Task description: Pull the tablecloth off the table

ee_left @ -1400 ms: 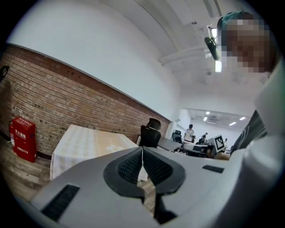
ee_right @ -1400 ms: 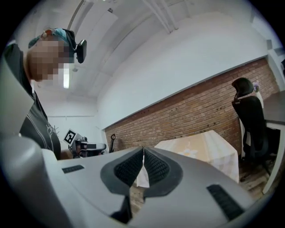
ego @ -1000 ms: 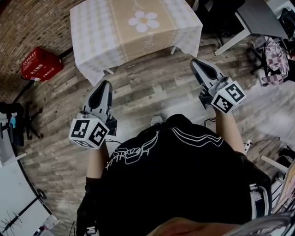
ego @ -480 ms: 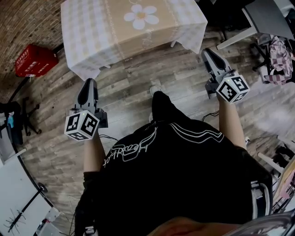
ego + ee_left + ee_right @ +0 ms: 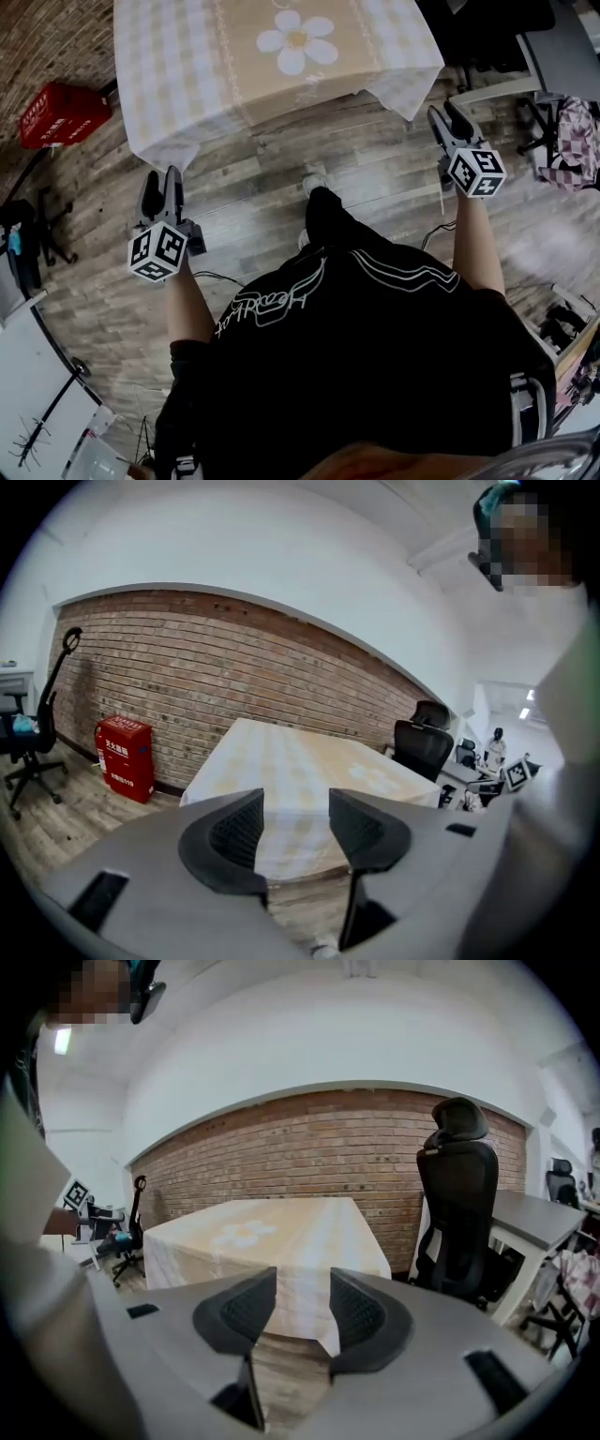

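Observation:
A beige and white checked tablecloth point(image 5: 281, 56) with a daisy print covers the table ahead and hangs over its edges. My left gripper point(image 5: 161, 183) hovers just short of the cloth's near left corner point(image 5: 169, 150). My right gripper point(image 5: 448, 117) is beside the drooping near right corner point(image 5: 405, 98). Both pairs of jaws have just been opening and stand open with nothing between them. In the left gripper view the tablecloth point(image 5: 309, 771) shows past the left gripper point(image 5: 295, 808). In the right gripper view the tablecloth point(image 5: 272, 1227) and its hanging corner lie beyond the right gripper point(image 5: 303, 1288).
A red box point(image 5: 64, 112) stands by the brick wall left of the table. A black office chair point(image 5: 457, 1213) and a grey desk point(image 5: 572, 47) stand to the right. A pink checked bag point(image 5: 572, 141) lies near the desk. Another chair point(image 5: 28, 234) is at far left.
Both grippers have spread apart and moved forward to the table's near corners. Their jaws, shut before, now stand open. The table sits closer in the head view.

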`<state>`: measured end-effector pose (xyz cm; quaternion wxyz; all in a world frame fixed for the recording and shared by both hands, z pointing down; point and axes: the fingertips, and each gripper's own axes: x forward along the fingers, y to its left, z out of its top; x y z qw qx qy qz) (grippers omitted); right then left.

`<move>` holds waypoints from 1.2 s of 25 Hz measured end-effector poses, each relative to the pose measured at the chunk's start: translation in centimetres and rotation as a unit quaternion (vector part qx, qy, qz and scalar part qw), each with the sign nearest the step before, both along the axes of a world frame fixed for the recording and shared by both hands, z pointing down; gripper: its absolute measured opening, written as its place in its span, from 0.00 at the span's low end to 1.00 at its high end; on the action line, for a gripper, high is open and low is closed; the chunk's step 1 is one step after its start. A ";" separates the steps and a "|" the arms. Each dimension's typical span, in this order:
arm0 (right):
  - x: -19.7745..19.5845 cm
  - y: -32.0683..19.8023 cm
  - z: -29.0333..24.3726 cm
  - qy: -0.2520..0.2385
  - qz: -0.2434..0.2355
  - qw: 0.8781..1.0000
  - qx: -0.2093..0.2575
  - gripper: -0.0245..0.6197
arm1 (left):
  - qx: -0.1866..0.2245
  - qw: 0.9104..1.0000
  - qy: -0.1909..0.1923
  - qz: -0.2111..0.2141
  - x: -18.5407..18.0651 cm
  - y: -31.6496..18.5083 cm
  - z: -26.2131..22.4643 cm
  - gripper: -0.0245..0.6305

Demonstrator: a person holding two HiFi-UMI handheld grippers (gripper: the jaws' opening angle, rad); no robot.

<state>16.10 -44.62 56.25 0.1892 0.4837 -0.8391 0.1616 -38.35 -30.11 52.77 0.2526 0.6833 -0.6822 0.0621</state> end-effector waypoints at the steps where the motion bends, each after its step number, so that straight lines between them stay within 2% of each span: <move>1: 0.5 -0.7 0.9 0.006 0.006 1.000 -0.007 0.29 | -0.005 1.000 -0.007 -0.009 -0.9 -0.3 0.7 0.35; 6: 2.9 -2.4 5.3 0.029 0.032 0.999 -0.027 0.36 | -0.041 0.997 -0.040 -0.053 -5.4 -0.1 5.9 0.41; 9: 4.6 -3.4 8.5 0.044 0.058 0.995 -0.064 0.37 | -0.065 0.994 -0.047 -0.074 -7.7 -0.2 8.7 0.44; 15: 6.4 -6.0 13.7 0.076 0.079 0.986 -0.124 0.40 | -0.129 0.985 -0.083 -0.081 -11.5 -0.7 14.0 0.47; 18: 6.5 -7.2 15.0 0.102 0.071 0.983 -0.137 0.40 | -0.156 0.981 -0.077 -0.087 -12.2 -1.1 16.5 0.47; 21: 6.2 -8.2 16.0 0.120 0.067 0.980 -0.143 0.40 | -0.166 0.979 -0.076 -0.088 -12.5 -1.7 17.6 0.47; 24: 6.7 -9.3 17.1 0.112 0.087 0.977 -0.160 0.41 | -0.169 0.979 -0.078 -0.086 -12.7 -2.5 18.1 0.47; 27: 6.5 -10.9 17.3 0.072 0.112 0.978 -0.162 0.40 | -0.171 0.978 -0.068 -0.097 -13.1 -2.8 18.8 0.46; 30: 5.7 -11.8 17.3 0.047 0.125 0.978 -0.157 0.40 | -0.175 0.977 -0.057 -0.111 -13.4 -2.7 19.4 0.40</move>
